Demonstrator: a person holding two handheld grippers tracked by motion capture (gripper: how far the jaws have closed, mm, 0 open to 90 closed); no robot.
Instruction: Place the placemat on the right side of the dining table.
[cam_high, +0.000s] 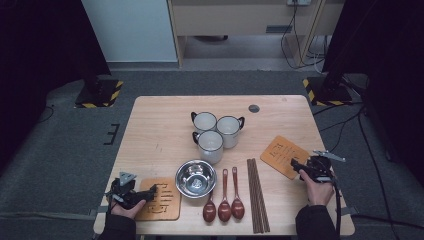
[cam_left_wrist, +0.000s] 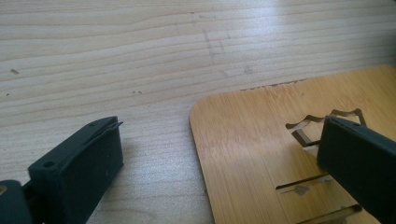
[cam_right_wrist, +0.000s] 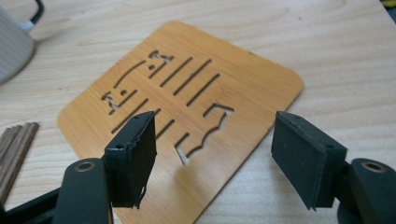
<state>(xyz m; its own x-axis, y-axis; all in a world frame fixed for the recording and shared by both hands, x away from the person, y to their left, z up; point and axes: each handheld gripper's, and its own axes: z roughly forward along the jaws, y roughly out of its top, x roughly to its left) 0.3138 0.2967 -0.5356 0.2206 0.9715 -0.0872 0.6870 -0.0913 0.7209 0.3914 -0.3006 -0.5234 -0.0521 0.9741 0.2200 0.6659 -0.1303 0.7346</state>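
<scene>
**Risk Assessment: Bamboo Trivets at Both Grippers**

The right gripper (cam_right_wrist: 212, 158) hovers over the right trivet (cam_high: 284, 155), which lies flat on the table (cam_high: 160, 130) near the right edge. Its jaws stand wide apart and hold nothing; the slotted board shows between them. The left gripper (cam_left_wrist: 219, 163) has its jaws wide open astride the corner of the left trivet (cam_high: 161, 200), which lies flat at the near edge beside the steel bowl (cam_high: 196, 178). One jaw is over bare wood, the other over the board. No pad presses on it.

Probable faults:
- A thin flat board offers little edge to pinch. Jaws closing from above are likely to slide across the face and push the trivet rather than lift it.
- A pushed left trivet may strike the steel bowl, which sits just beside it.
- A pushed right trivet may reach the chopsticks (cam_high: 257, 195), or slip off the table edge.
- A jaw tip may catch in a cut-out slot and tilt the board.

Containers:
- Steel bowl: upright, apparently empty; its base reflects light.
- Three white mugs (cam_high: 216, 132): upright, clustered touching behind the bowl. Interiors appear empty, though depth is hard to read.

Three spoons (cam_high: 224, 197) lie between bowl and chopsticks.
</scene>
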